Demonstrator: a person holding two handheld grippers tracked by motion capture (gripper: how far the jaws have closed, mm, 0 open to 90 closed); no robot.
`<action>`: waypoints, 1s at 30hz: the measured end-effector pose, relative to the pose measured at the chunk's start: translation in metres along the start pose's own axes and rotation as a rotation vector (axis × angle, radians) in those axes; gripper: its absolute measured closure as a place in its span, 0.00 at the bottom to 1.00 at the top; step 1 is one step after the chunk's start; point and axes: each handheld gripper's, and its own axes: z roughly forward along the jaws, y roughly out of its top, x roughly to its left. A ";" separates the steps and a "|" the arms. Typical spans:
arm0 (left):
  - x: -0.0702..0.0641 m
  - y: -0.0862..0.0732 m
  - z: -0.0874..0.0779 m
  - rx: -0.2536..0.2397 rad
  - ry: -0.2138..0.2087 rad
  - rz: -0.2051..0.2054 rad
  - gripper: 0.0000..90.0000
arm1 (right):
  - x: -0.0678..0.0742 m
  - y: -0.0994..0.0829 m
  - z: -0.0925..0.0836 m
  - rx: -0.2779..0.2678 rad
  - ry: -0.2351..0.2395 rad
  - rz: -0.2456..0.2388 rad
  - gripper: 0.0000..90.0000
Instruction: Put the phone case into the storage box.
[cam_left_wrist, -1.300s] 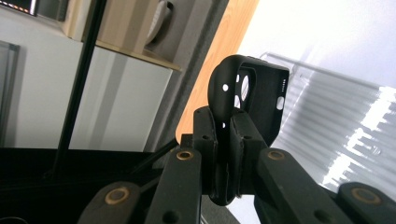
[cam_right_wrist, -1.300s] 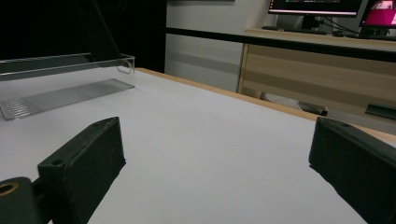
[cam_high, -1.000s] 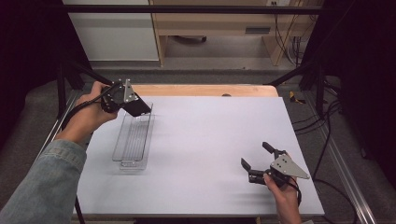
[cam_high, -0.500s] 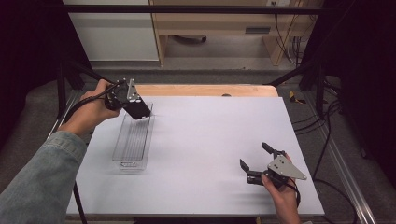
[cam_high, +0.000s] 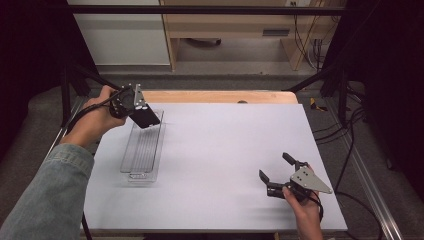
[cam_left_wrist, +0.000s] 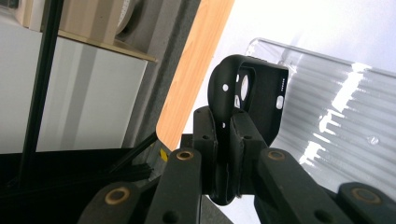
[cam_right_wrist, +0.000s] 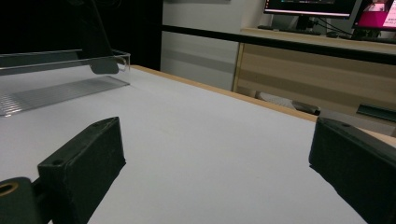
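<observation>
Overhead light keeps the white bench bright while the surroundings go nearly black; glare streaks the clear ribbed plastic tray, and close-up claws look soft.

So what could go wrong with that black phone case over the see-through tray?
The left gripper pinches the black phone case only by one thin edge, so it might twist or slip out. It hangs at the far end of the clear tray, near the rim, so it could bump the wall and land outside. The tray looks light and might slide; the right gripper rests apart, open.

Gaping tool over white table
</observation>
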 end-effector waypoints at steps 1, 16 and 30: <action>0.000 0.000 0.000 0.004 0.000 0.004 0.92 | 0.000 0.000 0.000 0.000 0.000 0.000 0.04; -0.002 0.005 0.005 0.006 -0.029 0.024 0.92 | -0.001 -0.001 0.002 0.004 -0.001 0.009 0.04; 0.001 0.007 0.012 0.005 -0.038 0.025 0.92 | -0.002 -0.002 0.001 0.006 -0.004 0.012 0.04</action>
